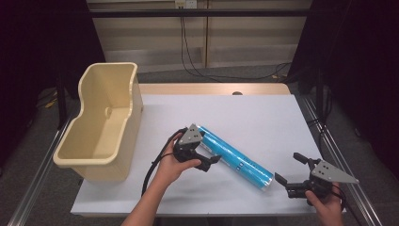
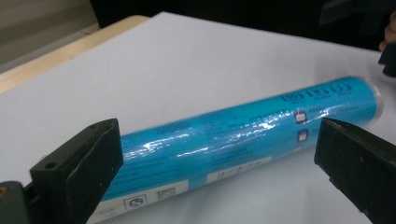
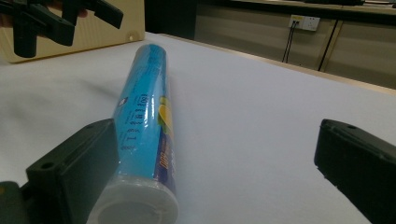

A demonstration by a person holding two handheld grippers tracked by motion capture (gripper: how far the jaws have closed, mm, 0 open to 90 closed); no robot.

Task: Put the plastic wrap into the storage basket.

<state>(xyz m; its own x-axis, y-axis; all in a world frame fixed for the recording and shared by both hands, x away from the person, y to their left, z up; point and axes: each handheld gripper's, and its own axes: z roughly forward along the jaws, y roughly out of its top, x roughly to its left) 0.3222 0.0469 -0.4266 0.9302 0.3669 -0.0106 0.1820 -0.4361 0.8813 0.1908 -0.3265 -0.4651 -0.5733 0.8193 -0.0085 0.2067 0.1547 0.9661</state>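
so far the blue tube [image 1: 235,155] lies flat on the white surface [image 1: 263,117], ungrasped. our left hand-held gripper [image 1: 209,162] gapes around its far end, our right hand-held gripper [image 1: 288,174] open by its cap. lifting toward the beige bin [image 1: 106,122] likely remains.

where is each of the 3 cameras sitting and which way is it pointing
High view: above the person's side, looking forward and down on the white table; both forearms, the left gripper and right gripper show, plus the beige tub.
Left gripper view: rides the left gripper, looking across the side of the blue tube between its open jaws.
Right gripper view: rides the right gripper, looking along the tube from its capped end toward the tub; the left gripper shows far off.
All three share the tube.
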